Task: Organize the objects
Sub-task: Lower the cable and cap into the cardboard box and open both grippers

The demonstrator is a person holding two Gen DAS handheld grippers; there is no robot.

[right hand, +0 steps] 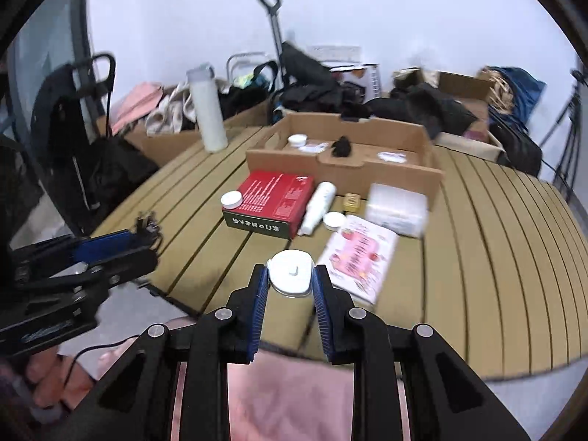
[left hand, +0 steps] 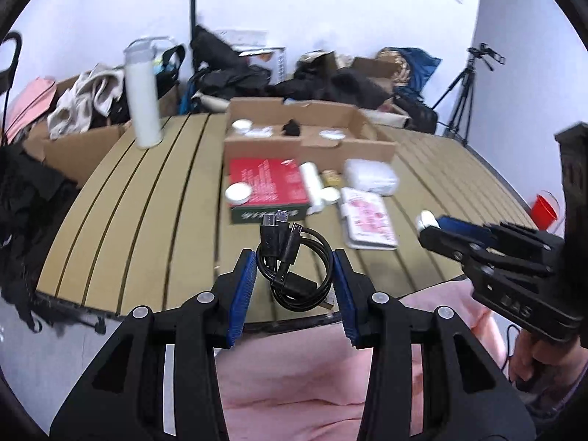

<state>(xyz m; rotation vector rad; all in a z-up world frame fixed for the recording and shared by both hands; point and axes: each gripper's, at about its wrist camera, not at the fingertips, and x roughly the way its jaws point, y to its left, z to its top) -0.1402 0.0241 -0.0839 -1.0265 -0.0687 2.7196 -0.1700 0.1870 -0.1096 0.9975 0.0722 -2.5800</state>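
Observation:
My left gripper (left hand: 293,259) is shut on a coiled black cable (left hand: 294,275), held just above the near edge of the slatted table (left hand: 147,202); the plugs stick out forward. My right gripper (right hand: 290,271) is shut on a small white rounded case (right hand: 291,279), also over the near edge. In the left wrist view the right gripper (left hand: 431,227) shows at the right with the white case (left hand: 425,218) at its tip. The left gripper (right hand: 149,245) with the cable ends (right hand: 147,225) appears at the left of the right wrist view.
A low cardboard box (left hand: 312,145) with small white items and a black lump stands mid-table. Before it lie a red box (left hand: 266,183), a white tube (left hand: 312,187), white jars (left hand: 238,193), a pink packet (left hand: 367,220) and a clear pack (left hand: 371,176). A tall white bottle (left hand: 143,99) stands far left.

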